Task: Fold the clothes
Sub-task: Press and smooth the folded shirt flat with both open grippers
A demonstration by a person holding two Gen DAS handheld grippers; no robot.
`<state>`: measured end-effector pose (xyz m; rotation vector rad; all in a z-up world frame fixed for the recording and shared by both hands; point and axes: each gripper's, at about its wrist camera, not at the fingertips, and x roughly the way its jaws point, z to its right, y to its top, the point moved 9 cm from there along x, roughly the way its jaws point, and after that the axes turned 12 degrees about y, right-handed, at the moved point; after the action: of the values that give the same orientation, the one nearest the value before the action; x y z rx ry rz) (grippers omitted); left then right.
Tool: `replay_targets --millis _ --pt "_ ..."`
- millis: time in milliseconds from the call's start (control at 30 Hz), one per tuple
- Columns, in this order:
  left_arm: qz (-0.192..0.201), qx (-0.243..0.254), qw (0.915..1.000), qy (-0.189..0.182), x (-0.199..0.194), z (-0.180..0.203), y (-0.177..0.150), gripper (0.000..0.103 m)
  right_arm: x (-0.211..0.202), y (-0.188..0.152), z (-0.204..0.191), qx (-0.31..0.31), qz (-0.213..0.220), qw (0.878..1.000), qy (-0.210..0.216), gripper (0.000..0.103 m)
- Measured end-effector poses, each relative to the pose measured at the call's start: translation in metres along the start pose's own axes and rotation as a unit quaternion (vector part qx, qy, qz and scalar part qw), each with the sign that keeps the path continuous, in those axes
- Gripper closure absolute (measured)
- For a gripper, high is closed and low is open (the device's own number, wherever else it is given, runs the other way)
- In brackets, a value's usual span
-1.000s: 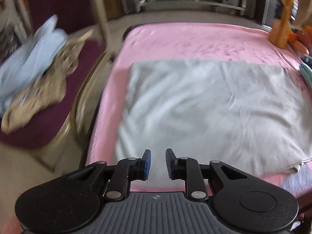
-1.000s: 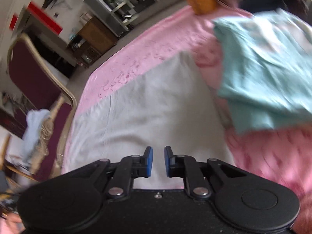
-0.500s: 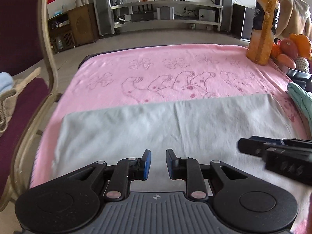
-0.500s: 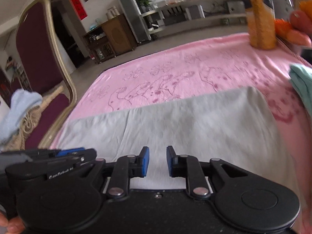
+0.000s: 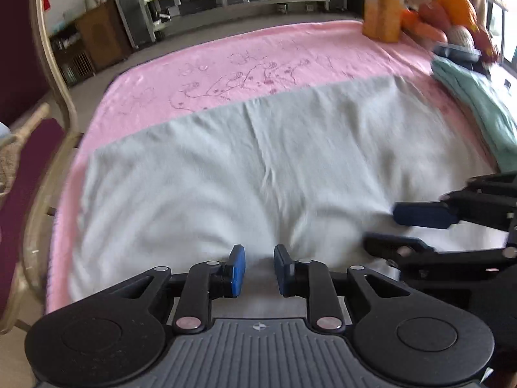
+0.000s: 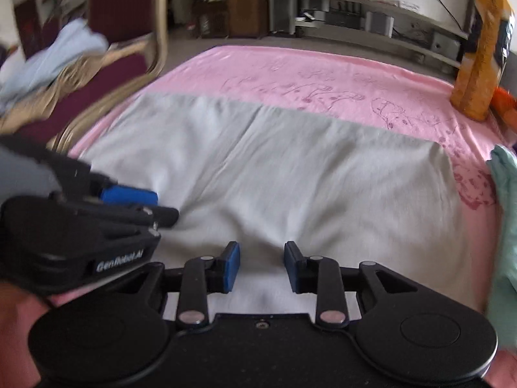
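A pale grey garment (image 5: 258, 168) lies spread flat on the pink blanket (image 5: 258, 55); it also shows in the right wrist view (image 6: 274, 168). My left gripper (image 5: 259, 270) is open and empty, low over the garment's near edge. My right gripper (image 6: 261, 266) is open and empty, also low over the near edge. Each gripper shows in the other's view: the right one (image 5: 416, 229) at the right, the left one (image 6: 145, 205) at the left. They are close side by side.
A folded teal garment (image 5: 478, 103) lies at the blanket's right edge. An orange bottle (image 6: 481, 48) and fruit (image 5: 449, 9) stand at the far right corner. A maroon chair (image 6: 106, 74) holding loose clothes (image 6: 55, 55) stands to the left.
Both grippers have swung to face along the blanket and dropped lower over the grey garment's near edge. Their jaws have opened wider. The two grippers have come closer together.
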<state>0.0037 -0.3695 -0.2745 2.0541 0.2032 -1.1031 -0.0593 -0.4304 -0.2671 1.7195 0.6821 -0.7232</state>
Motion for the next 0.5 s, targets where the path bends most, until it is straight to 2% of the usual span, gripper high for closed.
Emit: replay_targets --millis 100,200,333,367,400,433,500 --pt "-0.024 0.008 0.9997 -0.001 -0.014 -0.002 -0.022 0.081 -0.019 -0.020 -0.011 -0.008 -0.021 1.000 0.000 0.072" --pt "-0.027 0.006 0.9996 -0.003 -0.029 -0.007 -0.036 0.081 -0.041 -0.035 -0.012 0.012 -0.027 1.000 0.005 0.069" --pt "-0.026 -0.044 0.9987 -0.011 -0.035 -0.021 -0.035 0.076 -0.063 -0.032 0.004 0.086 0.014 0.996 0.031 0.070" --pt "-0.024 -0.057 0.9980 -0.012 -0.035 -0.024 -0.034 0.075 -0.067 -0.030 0.009 0.104 0.028 0.994 0.036 0.072" --pt "-0.023 -0.071 0.9971 -0.013 -0.035 -0.028 -0.032 0.075 -0.069 -0.026 0.015 0.120 0.043 0.991 0.037 0.086" --pt "-0.018 -0.081 0.9965 -0.012 -0.034 -0.029 -0.029 0.075 -0.068 -0.022 0.019 0.137 0.054 0.988 0.042 0.092" --pt "-0.006 -0.084 0.9964 -0.009 -0.029 -0.025 -0.021 0.075 -0.058 -0.018 0.026 0.174 0.065 0.980 0.066 0.092"
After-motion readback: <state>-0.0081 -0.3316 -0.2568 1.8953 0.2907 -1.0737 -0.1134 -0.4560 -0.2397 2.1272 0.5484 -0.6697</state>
